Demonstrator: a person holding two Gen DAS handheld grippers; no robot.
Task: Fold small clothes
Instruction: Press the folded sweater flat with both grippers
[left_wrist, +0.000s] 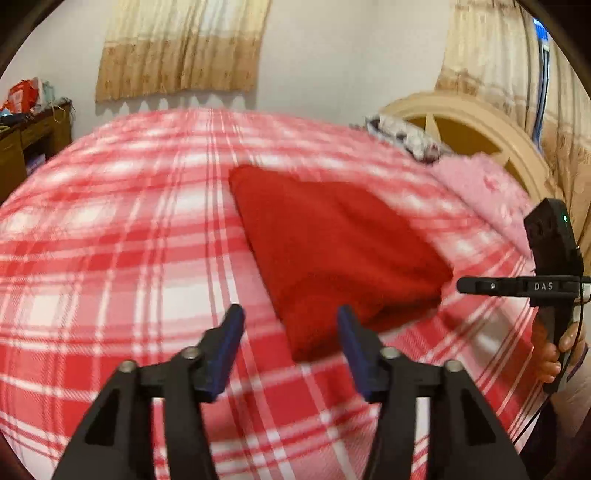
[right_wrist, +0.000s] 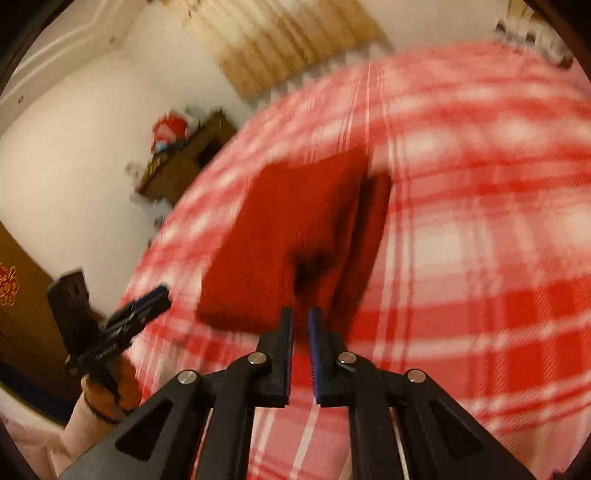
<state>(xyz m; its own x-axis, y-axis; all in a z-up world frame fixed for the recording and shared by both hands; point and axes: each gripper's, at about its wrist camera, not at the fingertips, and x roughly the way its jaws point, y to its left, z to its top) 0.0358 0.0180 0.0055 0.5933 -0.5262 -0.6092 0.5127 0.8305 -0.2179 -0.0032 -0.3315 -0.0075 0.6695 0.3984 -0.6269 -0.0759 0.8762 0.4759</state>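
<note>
A folded red garment (left_wrist: 332, 251) lies flat on the red-and-white plaid bedspread (left_wrist: 110, 236). My left gripper (left_wrist: 291, 317) is open and empty, held above the bed just short of the garment's near corner. In the blurred right wrist view the same garment (right_wrist: 280, 240) lies ahead of my right gripper (right_wrist: 300, 319), whose jaws are nearly closed with a narrow gap and nothing between them. The right gripper also shows at the right edge of the left wrist view (left_wrist: 465, 286). The left gripper shows at the left of the right wrist view (right_wrist: 159, 295).
A pink pillow (left_wrist: 491, 195) and a patterned pillow (left_wrist: 406, 136) lie against the cream headboard (left_wrist: 480, 122). A wooden desk (left_wrist: 33, 144) with clutter stands left of the bed. Curtains (left_wrist: 177, 48) hang on the far wall.
</note>
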